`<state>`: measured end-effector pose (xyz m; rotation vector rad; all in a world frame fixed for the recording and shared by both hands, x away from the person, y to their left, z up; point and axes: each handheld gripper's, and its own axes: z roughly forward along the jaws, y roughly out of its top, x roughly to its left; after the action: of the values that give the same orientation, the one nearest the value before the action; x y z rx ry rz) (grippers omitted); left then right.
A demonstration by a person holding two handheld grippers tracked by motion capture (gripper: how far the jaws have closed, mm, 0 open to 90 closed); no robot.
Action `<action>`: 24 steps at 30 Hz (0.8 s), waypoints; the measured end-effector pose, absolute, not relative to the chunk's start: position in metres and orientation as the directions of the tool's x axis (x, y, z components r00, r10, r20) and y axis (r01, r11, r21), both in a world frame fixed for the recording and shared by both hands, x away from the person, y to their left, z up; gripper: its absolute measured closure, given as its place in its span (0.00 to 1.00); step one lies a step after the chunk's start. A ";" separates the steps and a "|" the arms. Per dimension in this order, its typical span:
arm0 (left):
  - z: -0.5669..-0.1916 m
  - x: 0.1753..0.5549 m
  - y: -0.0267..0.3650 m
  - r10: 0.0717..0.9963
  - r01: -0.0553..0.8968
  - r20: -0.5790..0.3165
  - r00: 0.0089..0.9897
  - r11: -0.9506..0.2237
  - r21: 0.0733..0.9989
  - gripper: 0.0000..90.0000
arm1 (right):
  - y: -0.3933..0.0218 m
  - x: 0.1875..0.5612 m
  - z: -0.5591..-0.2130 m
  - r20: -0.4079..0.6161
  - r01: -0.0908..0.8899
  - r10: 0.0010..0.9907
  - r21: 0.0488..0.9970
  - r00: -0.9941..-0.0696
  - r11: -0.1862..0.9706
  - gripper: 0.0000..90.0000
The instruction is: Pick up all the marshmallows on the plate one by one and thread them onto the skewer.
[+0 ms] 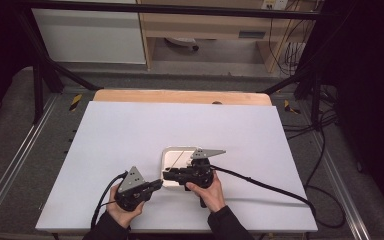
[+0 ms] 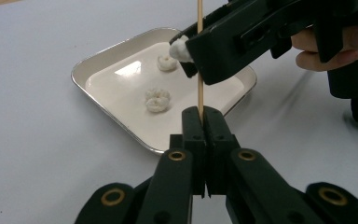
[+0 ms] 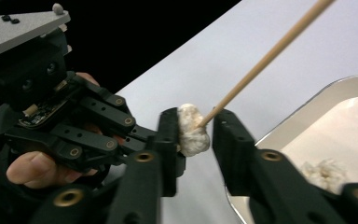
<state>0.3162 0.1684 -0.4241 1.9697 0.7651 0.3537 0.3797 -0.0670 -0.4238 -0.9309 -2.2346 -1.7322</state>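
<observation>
My left gripper sits nearest me, its jaws pressed together on the lower end of a thin wooden skewer, which stands upright from them. In the high view my left hand holds that gripper low over the white tabletop, just left of a tray.

Slightly farther on, my right gripper reaches across to the skewer. A small white marshmallow-like piece lies between its jaws, touching the left jaw, with a gap on the other side; the skewer's tip meets the piece. The jaws stand part-way spread, not squeezing it.

Beyond both grippers lies the shallow metal tray with rounded corners, flat on the tabletop. Two more white pieces rest in it, one nearer and one farther, apart from each other.
</observation>
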 end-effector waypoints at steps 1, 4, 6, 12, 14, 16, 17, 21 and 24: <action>-0.424 0.316 0.169 0.646 0.367 -0.065 0.761 -0.345 0.864 0.99 | -0.069 0.380 -0.419 0.465 0.545 0.387 0.829 -0.796 0.125 0.63; -0.424 0.317 0.171 0.652 0.375 -0.078 0.754 -0.330 0.866 0.99 | -0.072 0.380 -0.414 0.441 0.527 0.410 0.841 -0.798 0.123 0.53; -0.424 0.317 0.173 0.654 0.377 -0.080 0.752 -0.328 0.866 0.99 | -0.078 0.380 -0.407 0.397 0.503 0.452 0.853 -0.799 0.141 0.39; -0.424 0.318 0.176 0.657 0.383 -0.085 0.749 -0.326 0.864 0.99 | -0.087 0.382 -0.399 0.308 0.458 0.511 0.867 -0.803 0.196 0.20; -0.424 0.319 0.177 0.657 0.385 -0.084 0.749 -0.329 0.862 0.99 | -0.092 0.384 -0.397 0.276 0.445 0.530 0.867 -0.802 0.222 0.16; -0.424 0.319 0.178 0.659 0.387 -0.085 0.747 -0.327 0.862 0.99 | -0.097 0.386 -0.397 0.261 0.448 0.545 0.860 -0.797 0.243 0.11; -0.424 0.319 0.178 0.659 0.388 -0.083 0.747 -0.331 0.860 0.99 | -0.100 0.387 -0.397 0.256 0.451 0.553 0.857 -0.793 0.250 0.11; -0.425 0.320 0.179 0.660 0.391 -0.085 0.746 -0.332 0.858 0.99 | -0.111 0.392 -0.399 0.207 0.452 0.587 0.838 -0.783 0.307 0.07; -0.425 0.320 0.179 0.660 0.394 -0.086 0.747 -0.335 0.856 0.99 | -0.117 0.396 -0.400 0.177 0.452 0.605 0.825 -0.776 0.338 0.07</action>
<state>0.3203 0.1790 -0.4250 1.9682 0.8005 0.3414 0.3965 -0.1167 -0.3999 -1.0764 -2.6970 -1.5734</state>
